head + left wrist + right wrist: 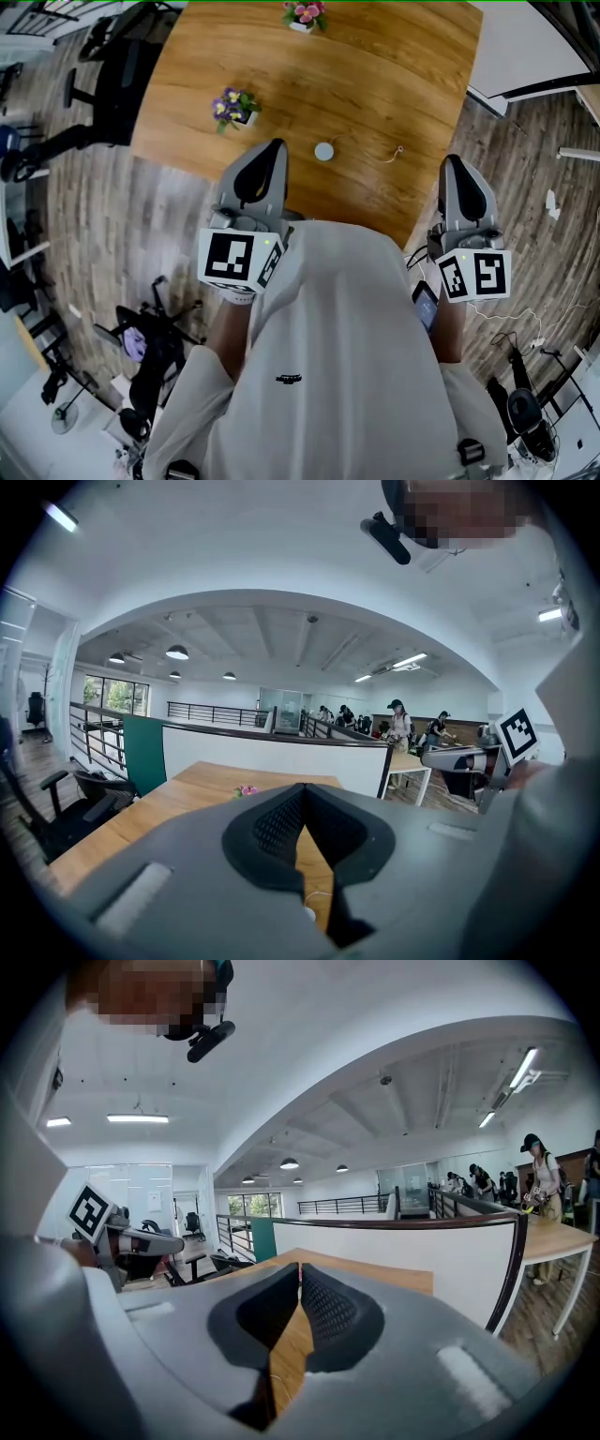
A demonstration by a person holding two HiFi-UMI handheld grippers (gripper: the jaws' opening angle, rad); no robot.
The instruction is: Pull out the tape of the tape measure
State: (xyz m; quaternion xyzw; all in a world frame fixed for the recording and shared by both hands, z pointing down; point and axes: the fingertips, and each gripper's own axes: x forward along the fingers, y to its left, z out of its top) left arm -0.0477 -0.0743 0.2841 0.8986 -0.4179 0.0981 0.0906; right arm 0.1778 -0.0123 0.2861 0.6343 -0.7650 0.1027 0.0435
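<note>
Against a white shirt [328, 309], the grey left gripper [276, 145] and right gripper [453, 161] sat shut, empty. On the wooden counter [375, 75] ahead, the small round tape measure [323, 151] lay untouched; reaching it would need opened jaws.

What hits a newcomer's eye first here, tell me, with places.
The two grey grippers, left gripper and right gripper, held close to the person's white shirt, both shut and empty. Ahead, the wooden table bears a small round tape measure between them, untouched, plus a purple flower pot at left and a pink flower pot at the far edge.
</note>
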